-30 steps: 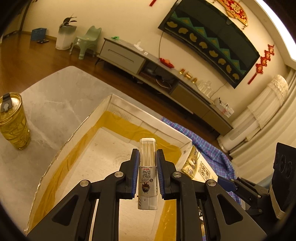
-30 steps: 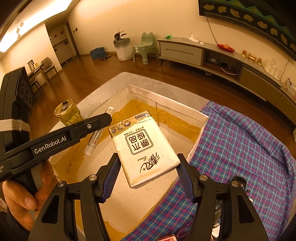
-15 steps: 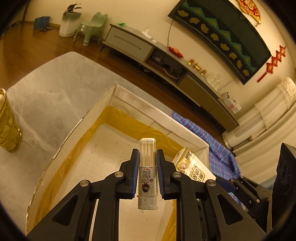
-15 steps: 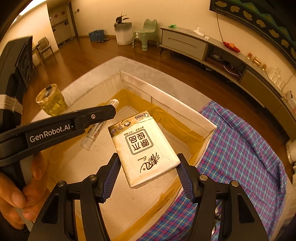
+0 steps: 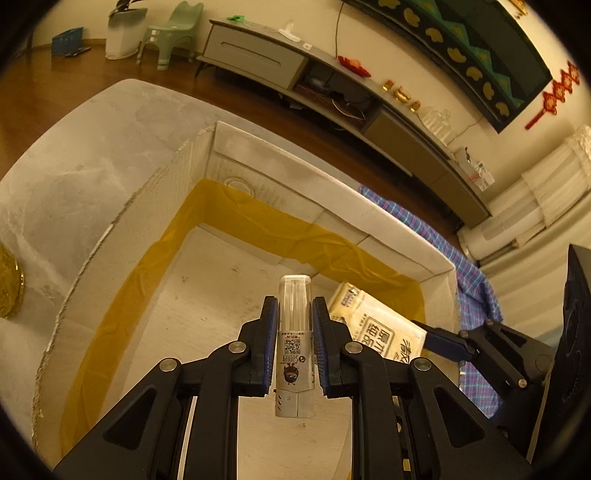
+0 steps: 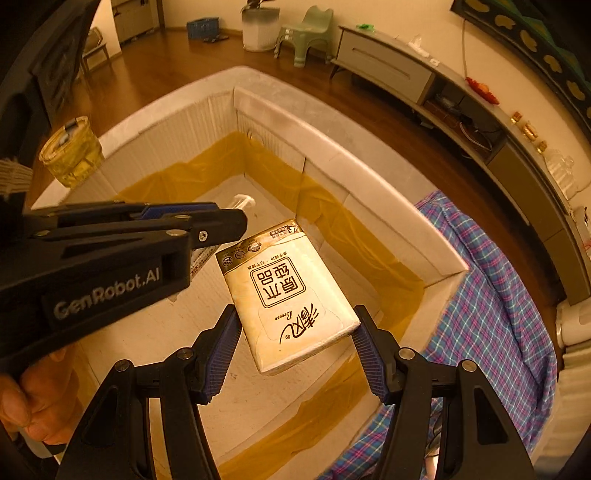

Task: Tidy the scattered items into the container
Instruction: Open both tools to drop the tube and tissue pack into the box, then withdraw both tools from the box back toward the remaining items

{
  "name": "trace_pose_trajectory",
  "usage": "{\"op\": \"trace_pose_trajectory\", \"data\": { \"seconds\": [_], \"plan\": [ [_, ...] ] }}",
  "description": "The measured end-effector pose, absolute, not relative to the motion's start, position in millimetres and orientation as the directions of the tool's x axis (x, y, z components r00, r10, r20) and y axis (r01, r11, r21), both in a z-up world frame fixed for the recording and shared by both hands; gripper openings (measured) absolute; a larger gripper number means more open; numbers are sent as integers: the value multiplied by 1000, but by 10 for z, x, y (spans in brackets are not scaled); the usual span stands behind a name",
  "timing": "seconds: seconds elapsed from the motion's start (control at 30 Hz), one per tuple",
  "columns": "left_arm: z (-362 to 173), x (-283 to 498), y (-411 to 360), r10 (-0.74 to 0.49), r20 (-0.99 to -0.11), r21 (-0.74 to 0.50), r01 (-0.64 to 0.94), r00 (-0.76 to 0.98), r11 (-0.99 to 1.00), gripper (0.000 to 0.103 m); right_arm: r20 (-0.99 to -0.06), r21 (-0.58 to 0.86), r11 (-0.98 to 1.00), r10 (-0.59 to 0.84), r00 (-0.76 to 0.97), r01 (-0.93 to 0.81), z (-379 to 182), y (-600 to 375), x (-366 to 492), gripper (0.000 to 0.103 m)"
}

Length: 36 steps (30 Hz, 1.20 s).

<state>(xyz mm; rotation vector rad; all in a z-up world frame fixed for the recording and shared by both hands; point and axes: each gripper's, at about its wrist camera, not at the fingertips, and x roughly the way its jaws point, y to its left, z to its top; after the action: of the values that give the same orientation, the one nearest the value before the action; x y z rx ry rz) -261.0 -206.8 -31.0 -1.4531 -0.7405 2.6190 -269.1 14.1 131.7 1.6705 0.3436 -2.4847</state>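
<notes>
Left gripper (image 5: 294, 347) clamps tube (image 5: 294, 332); right gripper (image 6: 295, 343) pinches tissue pack (image 6: 286, 291). Best released low over box (image 6: 388, 218) floor, 12 o'clock.

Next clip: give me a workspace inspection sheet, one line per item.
Surface: pale stone table under an open box with yellow tape inside.
Job's things: clear-capped tube and tissue pack, both held over the box.
Clutter: amber jar left of the box; plaid cloth to its right.
Grippers: left gripper shut on the tube; right gripper jaws clamp the pack's sides; a hand holds the left one.
Cables: cord on the far wall.
Surroundings: TV cabinet, green stool, wood floor.
</notes>
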Motion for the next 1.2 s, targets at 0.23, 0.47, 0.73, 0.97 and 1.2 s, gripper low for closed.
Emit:
{"op": "trace_pose_trajectory", "data": {
  "seconds": [0.23, 0.47, 0.73, 0.97, 1.2],
  "plan": [
    [-492, -2678, -2085, 271, -814, -426, 210, -514, -880, 20, -932, -180, -949, 81, -352, 260, 1212, 25, -2791, 62],
    [-451, -2596, -2075, 272, -808, -428, 202, -523, -881, 35, -927, -197, -952, 103, -360, 236, 1232, 8, -2757, 65],
    [-291, -2416, -2038, 247, -797, -407, 188, -551, -894, 35, -920, -213, -950, 116, -375, 227, 1426, -38, -2480, 65],
    [74, -2087, -1969, 216, -749, -388, 150, -626, -909, 35, -924, -183, -959, 93, -372, 216, 1557, -41, -2291, 65],
    [389, -1786, -1794, 200, -718, -342, 88, -667, -936, 36, -918, -125, -973, 40, -395, 192, 1728, -44, -2093, 66]
  ]
}}
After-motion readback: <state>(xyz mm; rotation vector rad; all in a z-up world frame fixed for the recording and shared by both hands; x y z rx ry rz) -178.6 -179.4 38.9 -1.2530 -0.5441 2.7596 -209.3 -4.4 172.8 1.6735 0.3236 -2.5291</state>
